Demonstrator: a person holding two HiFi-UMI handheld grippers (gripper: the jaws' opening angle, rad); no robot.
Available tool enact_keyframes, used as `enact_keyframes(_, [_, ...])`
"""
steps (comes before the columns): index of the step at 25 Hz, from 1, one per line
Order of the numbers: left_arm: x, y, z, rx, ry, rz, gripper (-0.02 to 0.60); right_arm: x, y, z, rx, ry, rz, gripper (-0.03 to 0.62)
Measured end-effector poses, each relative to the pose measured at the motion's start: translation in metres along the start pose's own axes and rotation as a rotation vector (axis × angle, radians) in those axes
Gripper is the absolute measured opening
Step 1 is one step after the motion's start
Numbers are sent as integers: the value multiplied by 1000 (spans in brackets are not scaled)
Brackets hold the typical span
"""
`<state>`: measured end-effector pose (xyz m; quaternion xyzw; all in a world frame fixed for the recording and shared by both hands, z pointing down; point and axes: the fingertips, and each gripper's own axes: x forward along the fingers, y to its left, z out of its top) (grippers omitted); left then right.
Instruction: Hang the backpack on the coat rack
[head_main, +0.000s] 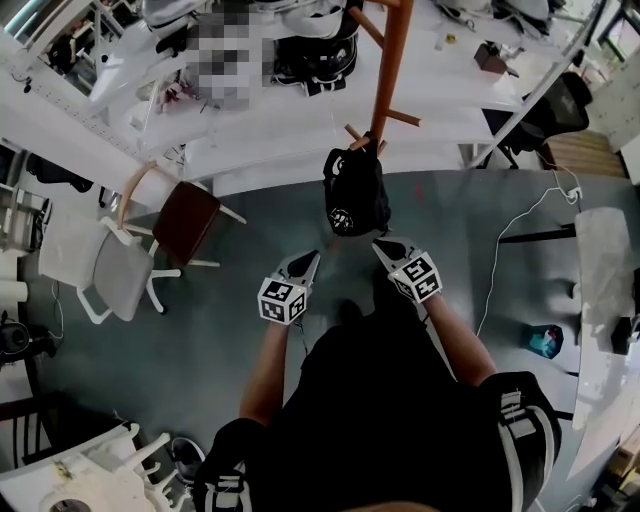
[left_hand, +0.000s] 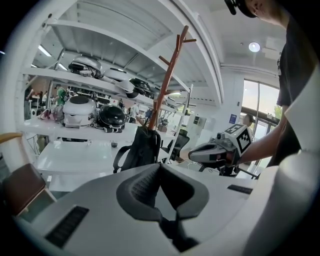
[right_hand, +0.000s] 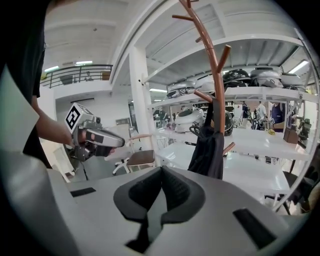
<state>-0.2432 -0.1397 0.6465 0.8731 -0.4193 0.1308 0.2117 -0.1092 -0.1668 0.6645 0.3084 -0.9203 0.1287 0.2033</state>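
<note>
The black backpack (head_main: 354, 195) hangs from a low peg of the brown wooden coat rack (head_main: 390, 60), clear of both grippers. My left gripper (head_main: 313, 257) and right gripper (head_main: 381, 245) are held side by side just short of it, each shut with nothing between its jaws. In the left gripper view the shut jaws (left_hand: 160, 167) point at the backpack (left_hand: 141, 150) on the rack (left_hand: 167, 75), with the right gripper (left_hand: 200, 150) to the side. The right gripper view shows its shut jaws (right_hand: 161, 172), the backpack (right_hand: 210, 150) on the rack (right_hand: 217, 75), and the left gripper (right_hand: 117, 142).
A brown-seated chair (head_main: 185, 220) and a white chair (head_main: 120, 270) stand to the left of the rack. White tables (head_main: 250, 130) and shelves with helmets (left_hand: 95, 112) lie behind it. A white cable (head_main: 500, 250) and a teal object (head_main: 545, 340) lie on the floor at right.
</note>
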Motion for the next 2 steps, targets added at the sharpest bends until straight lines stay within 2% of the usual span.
enact_keyframes(2, [-3,0,-3,2,2,1,23,2,6,-1,-15,8,5,14])
